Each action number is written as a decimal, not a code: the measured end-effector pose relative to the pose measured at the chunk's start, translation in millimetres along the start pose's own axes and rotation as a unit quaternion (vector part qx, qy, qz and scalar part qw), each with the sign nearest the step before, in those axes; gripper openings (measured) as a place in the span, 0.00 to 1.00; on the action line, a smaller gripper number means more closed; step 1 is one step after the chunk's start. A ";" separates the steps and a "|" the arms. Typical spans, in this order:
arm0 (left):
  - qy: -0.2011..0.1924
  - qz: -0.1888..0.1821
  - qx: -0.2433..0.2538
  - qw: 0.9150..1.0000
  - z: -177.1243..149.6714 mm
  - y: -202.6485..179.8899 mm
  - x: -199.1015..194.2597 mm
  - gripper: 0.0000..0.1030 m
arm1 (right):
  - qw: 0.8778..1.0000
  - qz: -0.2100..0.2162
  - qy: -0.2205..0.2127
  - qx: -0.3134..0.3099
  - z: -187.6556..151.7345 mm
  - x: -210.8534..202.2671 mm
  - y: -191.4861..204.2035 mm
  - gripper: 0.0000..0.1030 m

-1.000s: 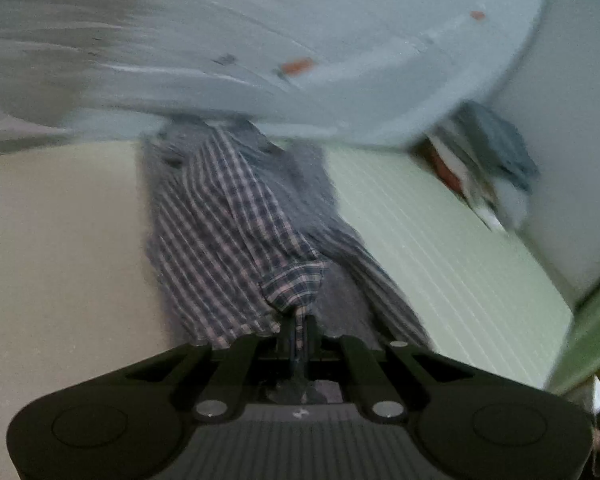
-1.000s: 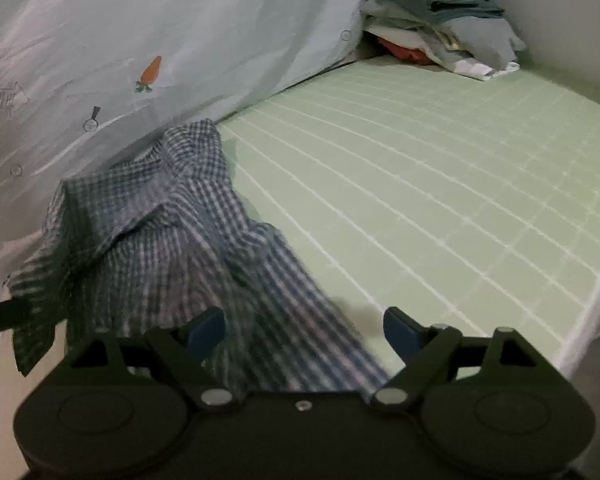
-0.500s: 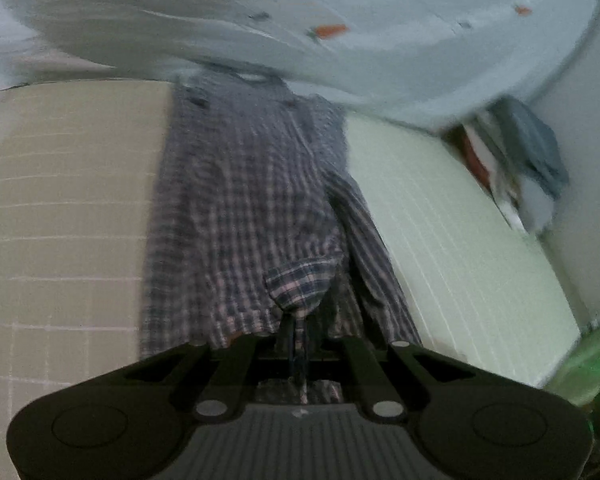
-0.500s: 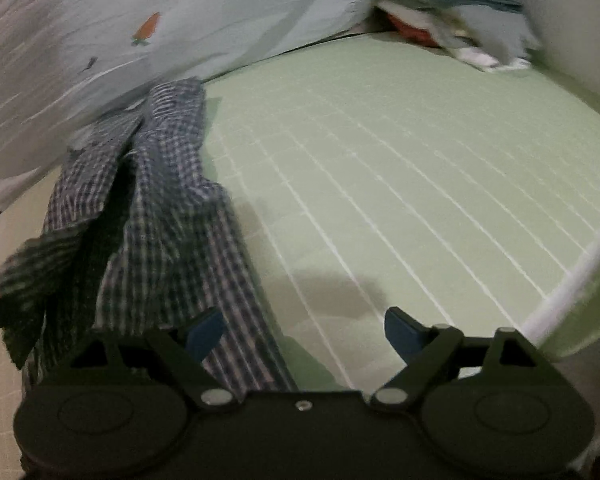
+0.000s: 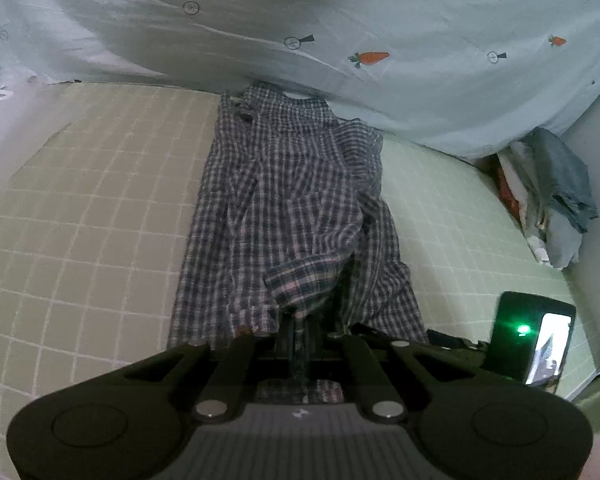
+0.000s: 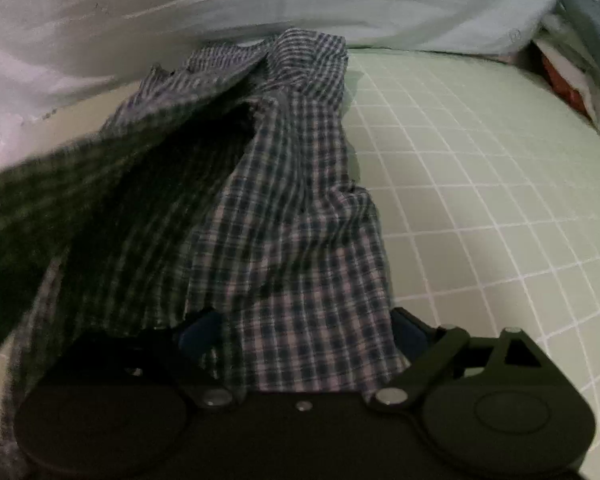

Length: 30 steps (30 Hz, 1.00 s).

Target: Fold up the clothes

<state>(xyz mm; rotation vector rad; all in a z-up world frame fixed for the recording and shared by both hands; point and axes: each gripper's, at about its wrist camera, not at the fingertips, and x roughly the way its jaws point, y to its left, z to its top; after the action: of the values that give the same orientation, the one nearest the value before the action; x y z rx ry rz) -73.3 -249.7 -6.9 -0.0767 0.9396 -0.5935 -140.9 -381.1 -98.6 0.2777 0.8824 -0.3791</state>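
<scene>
Left gripper (image 5: 298,330) is pinching the checked shirt (image 5: 292,200) on the gridded bed sheet (image 5: 80,220). Right gripper (image 6: 300,336) sits spread wide, shirt fabric lying between its fingers.

Bed, duvet and a side stack, as I see them from both wrists.

I see a mattress sheet (image 5: 80,216) in a white grid pattern, beige on the left and pale green (image 6: 480,184) on the right. Behind it I see a light blue duvet (image 5: 340,20) bunched along the far edge, printed with orange carrots (image 5: 370,57) and small round marks. I see a stack of folded clothes (image 5: 548,196) at the far right by the wall, grey-blue on top with a red layer lower down. A phone (image 5: 534,336) with a lit screen and a green light stands at the lower right.
</scene>
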 end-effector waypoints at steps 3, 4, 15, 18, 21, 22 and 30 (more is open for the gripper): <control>0.012 -0.013 -0.002 1.000 -1.1 -4.2 7.6 0.05 | 1.000 -0.008 -0.002 0.025 3.1 -10.7 -16.4 0.90; 0.019 -0.018 0.002 1.000 -2.5 -7.6 11.3 0.05 | 0.999 -0.009 -0.003 0.034 4.0 -14.6 -21.7 0.90; 0.115 -0.021 0.026 0.993 -34.3 -22.3 40.1 0.69 | 0.989 0.074 -0.007 0.125 -7.7 -52.9 -48.7 0.90; 0.098 -0.006 0.008 0.995 -31.5 -8.4 26.3 0.69 | 0.984 0.124 -0.008 0.124 -11.1 -53.3 -37.4 0.86; 0.085 0.022 -0.008 0.996 -29.4 10.2 12.7 0.69 | 0.980 0.164 0.008 0.111 -11.1 -46.1 -17.0 0.67; 0.082 0.030 -0.015 0.996 -29.2 17.8 7.9 0.69 | 0.979 0.174 0.013 0.104 -10.8 -44.1 -9.7 0.54; 0.061 0.047 -0.049 0.996 -26.7 63.5 -15.1 0.69 | 0.975 0.205 -0.056 0.065 -10.6 -71.1 21.6 0.03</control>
<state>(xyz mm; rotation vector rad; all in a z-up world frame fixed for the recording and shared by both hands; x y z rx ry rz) -72.5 -183.7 -31.7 -0.0845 1.0847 -0.4696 -179.9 -342.9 -47.1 0.5438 0.6696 -0.0655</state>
